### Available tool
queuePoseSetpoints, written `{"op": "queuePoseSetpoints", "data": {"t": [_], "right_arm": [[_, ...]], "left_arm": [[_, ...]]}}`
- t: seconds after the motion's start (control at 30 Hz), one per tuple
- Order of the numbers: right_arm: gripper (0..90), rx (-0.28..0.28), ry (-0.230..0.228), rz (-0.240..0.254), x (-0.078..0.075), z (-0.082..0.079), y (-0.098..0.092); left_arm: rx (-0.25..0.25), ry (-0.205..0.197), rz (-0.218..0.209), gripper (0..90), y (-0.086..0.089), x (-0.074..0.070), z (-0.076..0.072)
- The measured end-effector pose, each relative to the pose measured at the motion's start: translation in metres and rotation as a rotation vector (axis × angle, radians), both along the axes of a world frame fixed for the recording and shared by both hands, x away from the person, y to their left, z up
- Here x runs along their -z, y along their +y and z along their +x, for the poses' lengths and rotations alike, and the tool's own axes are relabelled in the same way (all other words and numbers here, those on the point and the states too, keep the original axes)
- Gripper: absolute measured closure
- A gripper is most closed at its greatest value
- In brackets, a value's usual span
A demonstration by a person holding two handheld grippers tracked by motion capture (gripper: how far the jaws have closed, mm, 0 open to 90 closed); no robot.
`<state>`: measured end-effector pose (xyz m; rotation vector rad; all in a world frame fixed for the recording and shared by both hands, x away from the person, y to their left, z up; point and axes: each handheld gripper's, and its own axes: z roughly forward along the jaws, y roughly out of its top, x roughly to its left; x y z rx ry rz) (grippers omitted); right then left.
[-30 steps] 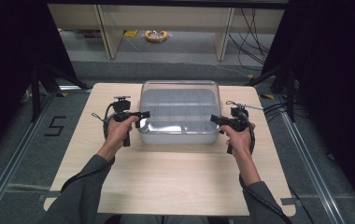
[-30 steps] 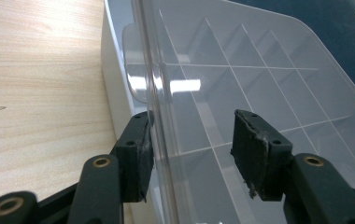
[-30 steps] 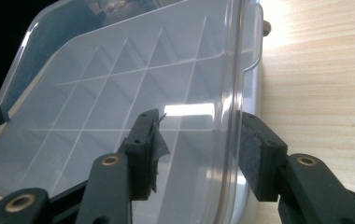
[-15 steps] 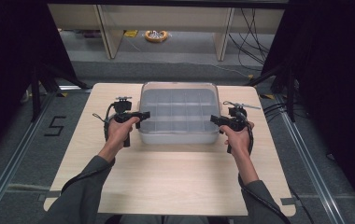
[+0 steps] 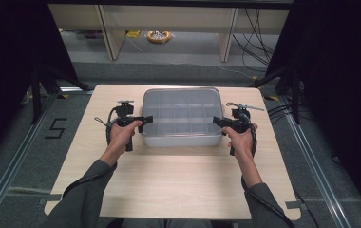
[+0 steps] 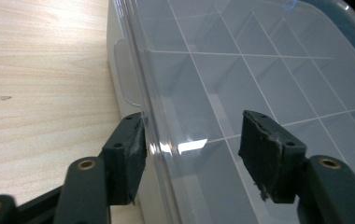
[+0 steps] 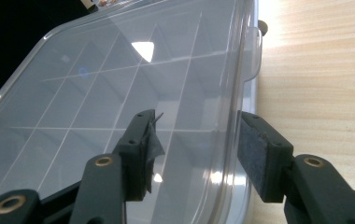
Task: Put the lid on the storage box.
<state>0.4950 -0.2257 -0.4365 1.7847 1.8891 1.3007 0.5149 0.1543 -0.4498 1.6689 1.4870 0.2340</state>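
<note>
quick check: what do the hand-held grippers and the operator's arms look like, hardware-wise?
Both are black pistol-grip units. The left hand-held gripper and right hand-held gripper each carry two black jaws with dark, worn rubber pads, brass-coloured pivot rivets and small screw holes. A black cable trails from each along the forearm. The person wears dark grey long sleeves.

- The left gripper (image 5: 139,119) is held level and points inward; its jaws have just been opening, with a box edge between the pads (image 6: 133,149).
- The right gripper (image 5: 216,122) mirrors it, jaws parted and also just opening.
- Both forearms reach forward.
</note>
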Motion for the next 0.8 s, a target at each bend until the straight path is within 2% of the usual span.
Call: {"op": "queuePoseSetpoints", "data": {"t": [0.03, 0.07, 0.1, 0.13, 0.2, 0.23, 0.27, 0.37, 0.5, 0.53, 0.57, 0.6, 0.63, 0.67, 0.7, 0.73, 0.8], "right_arm": [[50.0, 0.016, 0.006, -0.003, -0.001, 0.001, 0.002], [50.0, 0.016, 0.006, -0.003, -0.001, 0.001, 0.002], [50.0, -0.002, -0.006, -0.008, -0.002, 0.002, 0.0], [49.9, 0.016, 0.023, 0.013, -0.004, 0.001, 0.002], [48.2, -0.012, -0.018, -0.041, 0.0, 0.007, -0.001], [47.7, -0.018, -0.013, -0.052, 0.002, 0.009, -0.001], [47.3, -0.006, -0.007, -0.036, 0.003, 0.009, 0.0], [46.8, -0.022, -0.019, -0.058, 0.004, 0.011, -0.002], [48.3, -0.042, -0.002, -0.043, 0.002, 0.013, -0.005], [50.1, -0.025, 0.052, 0.012, -0.001, 0.01, -0.004], [51.6, -0.029, 0.043, 0.0, 0.0, 0.012, -0.006], [52.3, -0.018, 0.073, 0.035, -0.001, 0.011, -0.007], [52.7, -0.049, 0.029, -0.007, 0.002, 0.014, -0.011], [53.7, -0.015, 0.094, 0.041, -0.002, 0.011, -0.008], [54.3, -0.057, 0.052, 0.021, 0.0, 0.013, -0.013], [55.3, -0.058, 0.069, 0.037, 0.001, 0.012, -0.014], [55.5, -0.049, 0.071, 0.059, 0.0, 0.012, -0.017]], "left_arm": [[0.011, 0.004, 0.02, 39.1, 0.0, -0.001, 0.0], [0.0, 0.002, 0.02, 39.1, -0.001, -0.001, 0.001], [0.0, 0.006, 0.023, 38.8, -0.002, -0.002, 0.001], [-0.002, 0.005, 0.02, 38.5, -0.002, -0.001, 0.002], [-0.005, 0.004, 0.024, 38.5, -0.002, 0.0, 0.003], [-0.008, 0.002, 0.023, 38.5, -0.003, 0.0, 0.003], [-0.007, -0.001, 0.025, 38.4, -0.003, 0.0, 0.003], [-0.002, -0.001, 0.03, 38.3, -0.003, -0.001, 0.003], [-0.002, -0.005, 0.024, 38.4, -0.003, 0.0, 0.003], [-0.002, -0.006, 0.024, 38.5, -0.003, 0.0, 0.003], [-0.003, -0.006, 0.026, 38.5, -0.003, 0.0, 0.003], [-0.001, -0.005, 0.028, 38.4, -0.003, 0.0, 0.003], [0.001, -0.004, 0.027, 38.5, -0.002, 0.0, 0.003], [0.004, -0.003, 0.026, 38.5, -0.002, 0.0, 0.003], [0.006, -0.003, 0.021, 38.6, -0.002, 0.0, 0.003], [0.009, -0.004, 0.019, 38.6, -0.001, 0.0, 0.003], [0.011, -0.009, 0.029, 39.1, -0.001, 0.0, 0.003]]}}
